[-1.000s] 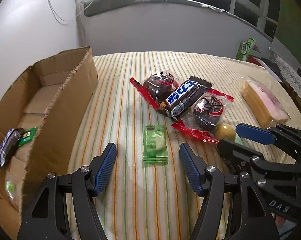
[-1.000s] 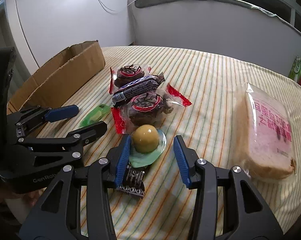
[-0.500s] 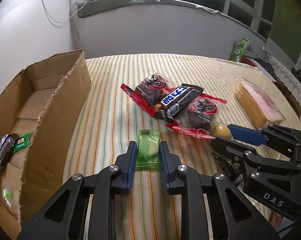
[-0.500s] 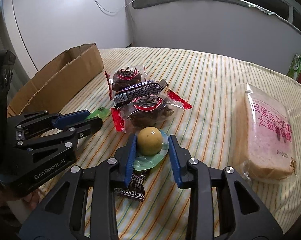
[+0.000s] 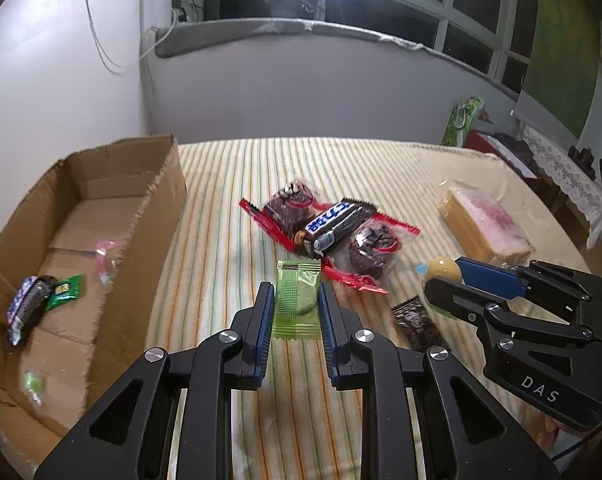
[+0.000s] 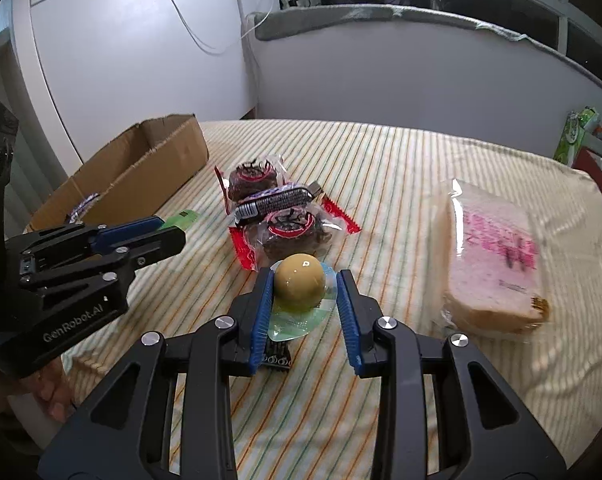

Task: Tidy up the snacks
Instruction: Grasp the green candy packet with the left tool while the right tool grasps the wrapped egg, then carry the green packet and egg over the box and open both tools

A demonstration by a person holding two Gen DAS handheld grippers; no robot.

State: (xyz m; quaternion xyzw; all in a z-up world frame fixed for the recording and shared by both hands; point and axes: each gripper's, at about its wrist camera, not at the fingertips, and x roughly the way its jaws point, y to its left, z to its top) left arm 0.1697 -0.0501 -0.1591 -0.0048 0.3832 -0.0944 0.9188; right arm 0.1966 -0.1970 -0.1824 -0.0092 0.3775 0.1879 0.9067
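Note:
My left gripper (image 5: 295, 312) is shut on a green snack packet (image 5: 296, 304) and holds it above the striped tablecloth. My right gripper (image 6: 304, 300) is shut on a round yellow jelly cup (image 6: 300, 287) with a pale green lid, lifted off the cloth. The jelly cup also shows in the left wrist view (image 5: 444, 269). A cardboard box (image 5: 81, 240) stands at the left with a chocolate bar (image 5: 27, 308), a small green packet (image 5: 64, 292) and clear-wrapped candies inside.
Two red-edged packs of dark cakes (image 5: 365, 248) with a Snickers bar (image 5: 333, 226) on top lie mid-table. A bagged bread loaf (image 6: 497, 264) lies right. A small dark packet (image 5: 419, 326) lies under the right gripper. A green carton (image 6: 577, 136) stands far right.
Both grippers closed from open onto their snacks, the left on the green packet and the right on the jelly cup, and lifted them off the cloth.

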